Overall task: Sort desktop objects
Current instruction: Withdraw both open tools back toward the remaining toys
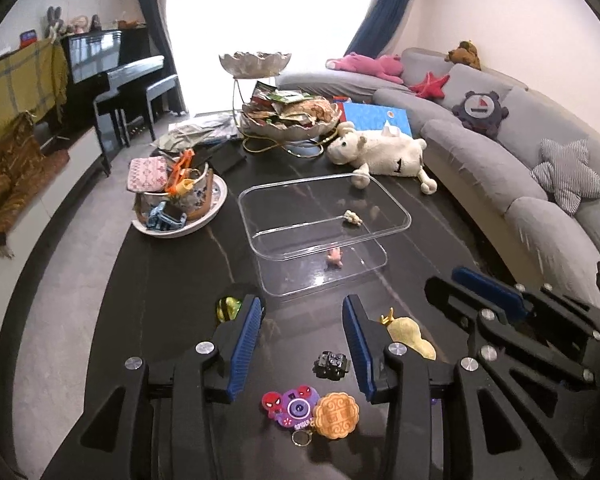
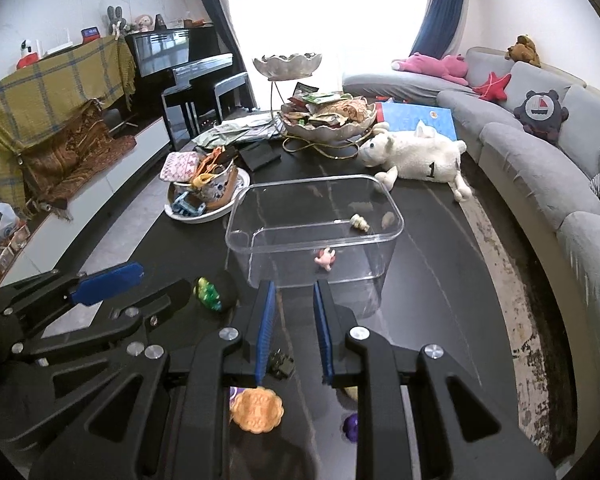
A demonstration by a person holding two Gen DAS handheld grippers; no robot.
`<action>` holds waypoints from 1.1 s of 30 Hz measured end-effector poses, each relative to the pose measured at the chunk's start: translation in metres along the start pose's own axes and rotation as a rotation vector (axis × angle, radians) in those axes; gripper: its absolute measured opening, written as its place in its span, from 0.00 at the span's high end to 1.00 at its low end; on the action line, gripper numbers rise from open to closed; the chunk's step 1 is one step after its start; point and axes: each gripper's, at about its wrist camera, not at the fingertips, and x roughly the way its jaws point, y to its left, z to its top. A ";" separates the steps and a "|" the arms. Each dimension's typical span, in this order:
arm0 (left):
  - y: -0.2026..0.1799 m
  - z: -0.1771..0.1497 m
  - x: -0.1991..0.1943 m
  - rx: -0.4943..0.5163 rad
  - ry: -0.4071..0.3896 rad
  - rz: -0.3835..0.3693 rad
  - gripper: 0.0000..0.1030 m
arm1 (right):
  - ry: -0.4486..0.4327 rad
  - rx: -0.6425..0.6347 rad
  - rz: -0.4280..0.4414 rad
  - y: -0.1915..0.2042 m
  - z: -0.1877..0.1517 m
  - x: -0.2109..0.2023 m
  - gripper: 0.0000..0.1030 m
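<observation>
Both empty, the left gripper (image 1: pixel 302 312) is gaping and the right gripper (image 2: pixel 294 294) is hovering barely parted, just short of the clear box's (image 2: pixel 236 236) near rim.

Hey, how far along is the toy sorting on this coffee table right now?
Early stage. Done: two small figures, a pink one and a cream one, sit in the clear bin. In hand: nothing; the left hand-held gripper and right hand-held gripper grip nothing. Left: the orange cookie charm, spider keychain, black cube, yellow toy and green toy.

A black "1" stands on the white plush sheep (image 1: pixel 384 152); "SPIDER" — partly hidden — on the purple keychain (image 1: pixel 296 408).
</observation>
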 end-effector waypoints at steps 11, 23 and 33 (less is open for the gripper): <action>-0.008 -0.028 -0.031 0.004 -0.055 -0.003 0.61 | -0.018 0.030 0.041 0.000 -0.031 -0.031 0.83; -0.006 -0.068 -0.018 -0.012 0.044 -0.046 0.60 | 0.019 0.032 0.046 -0.007 -0.073 -0.030 0.64; -0.016 -0.103 -0.003 0.009 0.087 -0.027 0.59 | 0.085 0.046 0.053 -0.016 -0.110 -0.015 0.64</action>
